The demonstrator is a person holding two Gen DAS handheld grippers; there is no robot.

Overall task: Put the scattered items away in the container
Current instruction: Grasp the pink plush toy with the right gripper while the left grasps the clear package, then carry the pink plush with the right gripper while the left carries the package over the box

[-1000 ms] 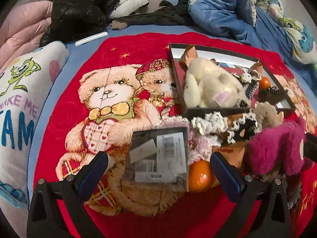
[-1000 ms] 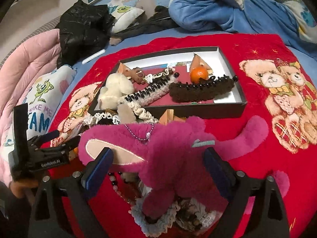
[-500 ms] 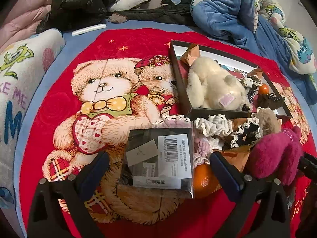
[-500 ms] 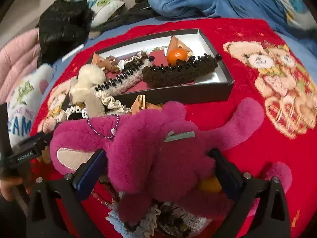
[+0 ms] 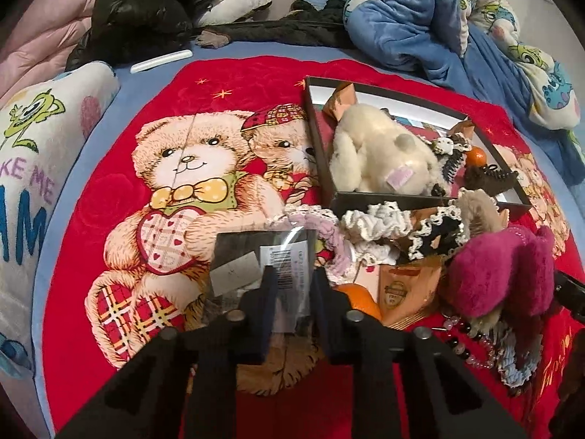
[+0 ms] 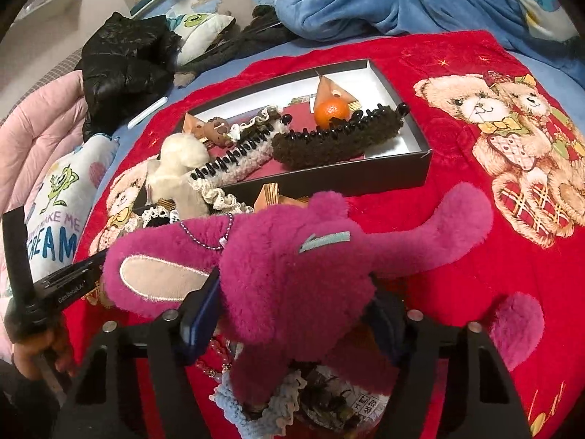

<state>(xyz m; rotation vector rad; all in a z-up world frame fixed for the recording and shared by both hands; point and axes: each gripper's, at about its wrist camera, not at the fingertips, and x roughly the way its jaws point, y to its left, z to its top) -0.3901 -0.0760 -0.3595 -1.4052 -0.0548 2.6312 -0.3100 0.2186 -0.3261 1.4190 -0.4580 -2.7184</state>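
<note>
Magenta plush toy (image 6: 292, 278), teddy-print red blanket (image 6: 457, 285)

A home bedroom, red teddy-bear blanket (image 5: 153, 190) covering the bed, blue duvet (image 5: 420, 25) (cartoon-printed) bunching at one o'clock, pillow (image 5: 33, 153) lying at nine o'clock

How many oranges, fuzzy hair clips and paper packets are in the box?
Oranges: 1
Fuzzy clips: 2
Paper packets: 2
Total: 5
</note>
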